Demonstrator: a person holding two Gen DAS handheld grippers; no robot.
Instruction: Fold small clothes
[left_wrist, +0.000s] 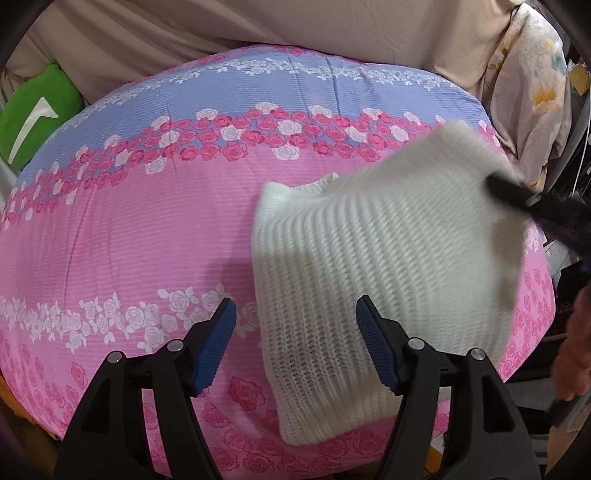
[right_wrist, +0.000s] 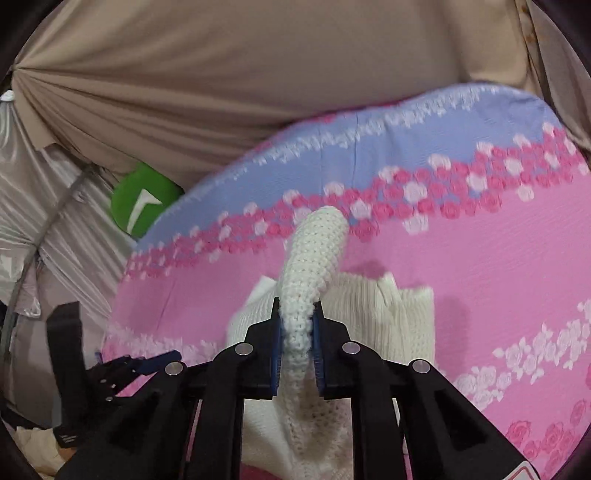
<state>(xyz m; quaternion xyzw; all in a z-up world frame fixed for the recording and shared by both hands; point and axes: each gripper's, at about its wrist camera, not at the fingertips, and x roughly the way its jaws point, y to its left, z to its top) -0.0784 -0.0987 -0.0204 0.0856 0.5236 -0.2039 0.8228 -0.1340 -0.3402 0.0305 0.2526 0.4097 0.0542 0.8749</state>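
A white knit garment (left_wrist: 373, 273) is seen lying on the pink side of a floral bedspread (left_wrist: 129, 236), toward its right edge in the left wrist view. The knit is ribbed; part of it lies flat on the bedspread, and its far right corner is lifted off the surface.

The left gripper (left_wrist: 295, 343) is held above the bedspread with its jaws wide apart. Nothing is gripped. Its right blue pad (left_wrist: 376, 343) overlaps the near left part of the knit in the picture; contact cannot be told. Its left pad is seen over bare pink cloth, just left of the knit.

The right gripper (right_wrist: 297, 321) is closed on a rolled edge of the knit (right_wrist: 314, 258). The fold is pinched between both blue pads, and it arches up and away from the jaws, over the band of roses on the bedspread. The rest of the garment is spread below and behind the jaws. In the left wrist view this gripper appears only as a dark blurred shape at the knit's raised corner.

A green cushion (left_wrist: 33, 110) lies at the far left edge of the bedspread, and beige drapery (right_wrist: 240, 92) hangs beyond its far side.
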